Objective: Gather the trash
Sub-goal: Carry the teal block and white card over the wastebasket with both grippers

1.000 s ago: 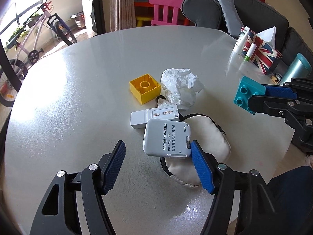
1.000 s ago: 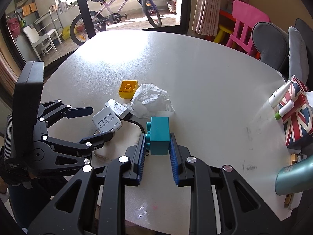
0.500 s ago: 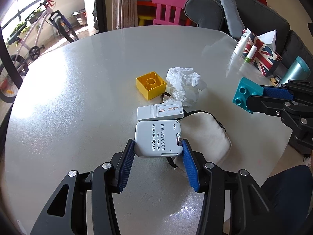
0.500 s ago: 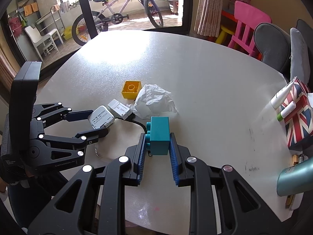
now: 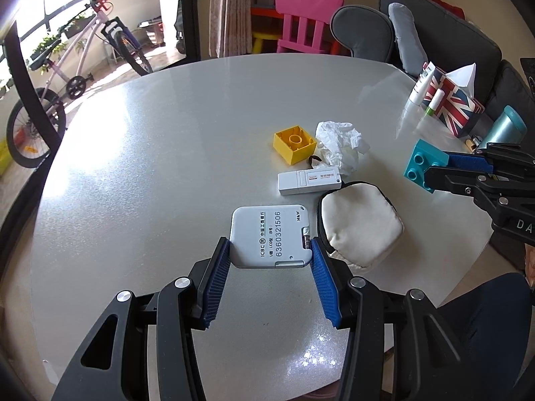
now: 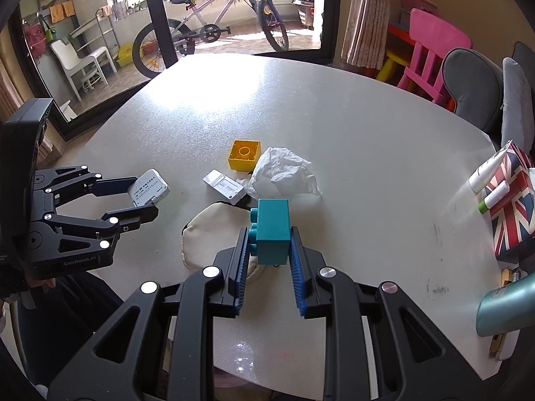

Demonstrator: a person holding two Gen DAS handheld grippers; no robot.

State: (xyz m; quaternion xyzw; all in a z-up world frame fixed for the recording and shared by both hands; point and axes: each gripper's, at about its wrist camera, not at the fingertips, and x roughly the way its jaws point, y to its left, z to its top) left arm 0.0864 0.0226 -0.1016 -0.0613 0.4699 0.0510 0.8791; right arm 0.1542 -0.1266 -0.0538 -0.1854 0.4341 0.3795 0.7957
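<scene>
My left gripper point(image 5: 270, 257) is shut on a grey square bank device point(image 5: 271, 235) and holds it above the table, left of a cream pouch point(image 5: 361, 225); it also shows in the right wrist view point(image 6: 147, 197). My right gripper point(image 6: 269, 250) is shut on a teal toy brick point(image 6: 272, 230), held above the pouch point(image 6: 210, 234). A crumpled white tissue point(image 5: 339, 145) lies on the table beside a yellow toy brick point(image 5: 294, 143) and a white rectangular device point(image 5: 309, 182).
A Union Jack tissue box point(image 5: 451, 105) with two tubes point(image 5: 423, 83) and a teal bottle point(image 5: 506, 130) stand at the table's right edge. Chairs, a sofa and a bicycle point(image 5: 67, 80) surround the round table point(image 5: 150, 167).
My left gripper closed on the grey bank device, lifted it off the pouch and drew it back to the left. My right gripper kept hold of the teal brick.
</scene>
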